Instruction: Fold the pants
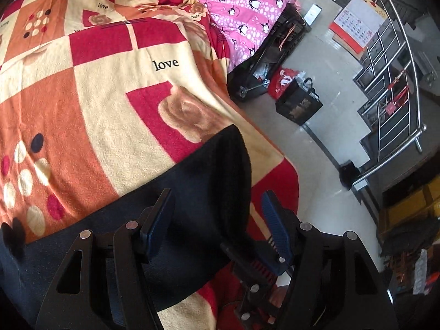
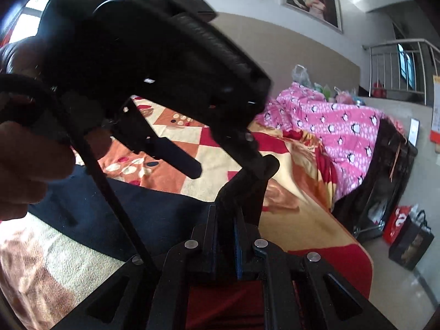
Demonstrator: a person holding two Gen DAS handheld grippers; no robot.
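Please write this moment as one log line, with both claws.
task: fold pants | left claw: open, above pants end | right claw: shut, grasp unclear | pants: lying on patterned blanket

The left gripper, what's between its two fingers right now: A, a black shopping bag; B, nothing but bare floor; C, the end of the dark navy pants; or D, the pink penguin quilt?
C: the left gripper stands open with the rounded end of the dark navy pants lying between its fingers on the patterned blanket.
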